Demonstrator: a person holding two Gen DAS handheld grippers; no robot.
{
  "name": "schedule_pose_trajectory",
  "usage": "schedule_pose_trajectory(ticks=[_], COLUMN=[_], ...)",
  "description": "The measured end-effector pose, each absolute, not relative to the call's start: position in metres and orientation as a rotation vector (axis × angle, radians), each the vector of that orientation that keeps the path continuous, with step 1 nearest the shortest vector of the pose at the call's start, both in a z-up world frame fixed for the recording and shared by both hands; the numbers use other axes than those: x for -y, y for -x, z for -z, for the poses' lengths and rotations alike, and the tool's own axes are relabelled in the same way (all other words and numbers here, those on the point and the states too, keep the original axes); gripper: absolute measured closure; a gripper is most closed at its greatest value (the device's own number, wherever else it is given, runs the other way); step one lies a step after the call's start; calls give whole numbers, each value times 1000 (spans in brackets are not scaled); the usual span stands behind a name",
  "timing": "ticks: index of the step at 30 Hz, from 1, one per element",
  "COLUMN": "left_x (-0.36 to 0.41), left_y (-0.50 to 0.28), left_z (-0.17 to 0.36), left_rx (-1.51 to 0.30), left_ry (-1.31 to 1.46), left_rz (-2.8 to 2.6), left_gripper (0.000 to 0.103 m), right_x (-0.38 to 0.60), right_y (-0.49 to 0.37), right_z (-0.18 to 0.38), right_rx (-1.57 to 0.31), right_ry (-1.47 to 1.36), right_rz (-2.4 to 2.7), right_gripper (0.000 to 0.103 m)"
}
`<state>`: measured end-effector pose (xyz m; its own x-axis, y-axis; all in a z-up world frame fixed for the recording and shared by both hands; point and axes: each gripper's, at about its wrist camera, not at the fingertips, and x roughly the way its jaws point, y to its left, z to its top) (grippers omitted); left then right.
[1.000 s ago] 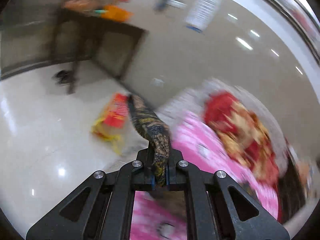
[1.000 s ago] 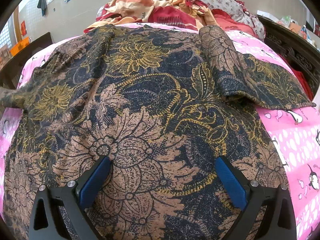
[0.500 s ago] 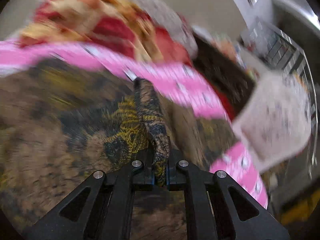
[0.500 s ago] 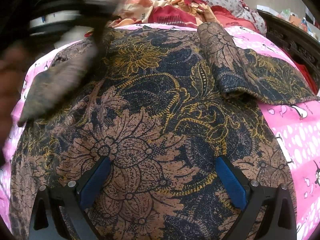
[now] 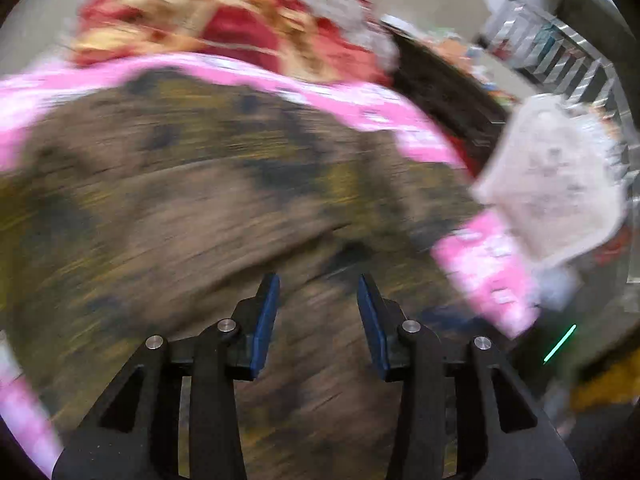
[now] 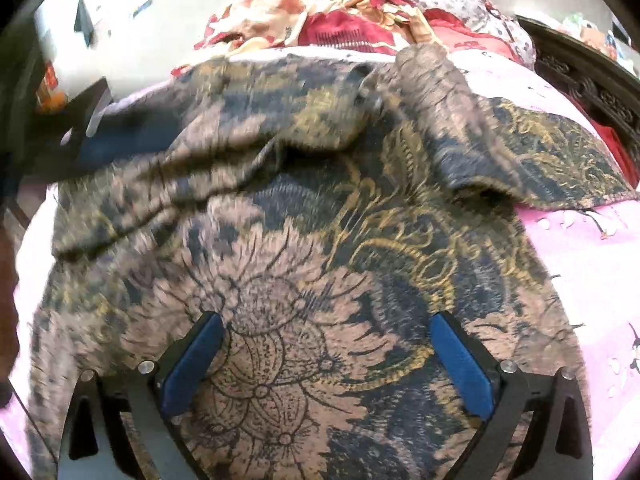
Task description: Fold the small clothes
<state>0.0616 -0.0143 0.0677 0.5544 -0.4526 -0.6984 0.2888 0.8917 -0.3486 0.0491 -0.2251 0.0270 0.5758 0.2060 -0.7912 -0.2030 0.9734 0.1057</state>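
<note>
A pink printed bedsheet [image 6: 576,248] covers the bed, with red and cream bedding [image 6: 340,24] heaped at its far end. The brown, navy and gold patterned garment [image 6: 320,280] lies spread across the sheet, both its side flaps folded in over its middle. Your left gripper [image 5: 318,300] hangs over the blurred cloth, its jaws opening with nothing between them. Your right gripper [image 6: 324,360] stands wide apart over the garment's near part, gripping nothing.

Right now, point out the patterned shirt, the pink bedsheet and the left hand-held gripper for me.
Patterned shirt [image 6: 320,280]: right wrist view, middle of its flat body.
Pink bedsheet [image 6: 592,264]: right wrist view, bare patch beside the shirt.
Left hand-held gripper [image 5: 318,292]: left wrist view, between its opening fingertips, nothing between them.
</note>
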Motion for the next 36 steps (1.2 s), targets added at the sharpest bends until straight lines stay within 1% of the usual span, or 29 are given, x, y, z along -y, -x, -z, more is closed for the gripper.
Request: schedule_pose_trajectory(ticks=[2, 3, 4, 5, 6, 7, 9, 11, 12, 14, 16, 17, 21, 23, 25, 26, 27, 28, 29, 30, 33, 36], left_x=[-1, -7, -7, -10, -11, -10, -8, -10, -12, -14, -14, -15, -18, -24, -26, -27, -27, -27, -26, -26, -27, -27], left_y=[-35, -21, -14, -5, 3, 9, 6, 3, 1, 3, 0, 1, 1, 4, 5, 5, 5, 3, 3, 3, 2, 2], left_z=[-52, -40, -30, -19, -9, -8, -5, -3, -2, -1, -2, -3, -4, -6, -6, -6, -7, -7, -6, -6, -6, -6], left_rx=[-863, -875, -878, -886, -892, -868, -859, -871, -873, -870, -870, -869, -868, -868, -868, -867, -867, -867, -868, -868, -867, -867], left_ry=[159, 146, 138, 137, 138, 131, 129, 150, 160, 174, 188, 192, 198, 207, 219, 223, 225, 225, 225, 225, 230, 239], left_rz=[326, 290, 268, 239, 226, 224, 205, 202, 203, 209, 214, 216, 215, 218, 222, 224, 225, 225, 225, 225, 227, 229], left_gripper=[64, 64, 64, 64, 62, 61, 60, 60, 60, 60, 60, 60, 60, 60, 60, 60, 60, 60, 60, 60, 60, 60], right_x=[237, 244, 249, 253, 258, 258, 257, 259, 259, 275, 296, 307, 359, 355, 331, 320, 305, 290, 280, 265, 243, 249], right_y=[-51, -53, -58, -65, -75, -84, -107, -143, -161, -184, -196, -197, -178, -167, -162, -158, -156, -151, -152, -153, -154, -164], right_z=[-49, -67, -77, -85, -94, -103, -110, -98, -87, -62, -45, -45, -80, -96, -109, -111, -112, -107, -102, -89, -61, -44], right_rx=[-822, -725, -693, -690, -690, -677, -683, -786, -852, -929, -991, -989, -859, -805, -771, -766, -760, -758, -765, -784, -857, -868], right_ry=[-35, -42, -57, -85, -129, -149, -116, -133, -151, -206, -300, -308, -170, -129, -104, -100, -91, -83, -83, -78, -56, -76], right_rz=[-268, -294, -314, -335, -375, -403, -383, -351, -340, -294, -318, -281, 148, 87, -42, -111, -175, -232, -296, -350, -371, -292], right_gripper=[8, 10, 28, 49, 59, 62, 62, 64, 74, 74, 87, 97, 93, 93, 89, 79, 59, 48, 32, 30, 30, 29])
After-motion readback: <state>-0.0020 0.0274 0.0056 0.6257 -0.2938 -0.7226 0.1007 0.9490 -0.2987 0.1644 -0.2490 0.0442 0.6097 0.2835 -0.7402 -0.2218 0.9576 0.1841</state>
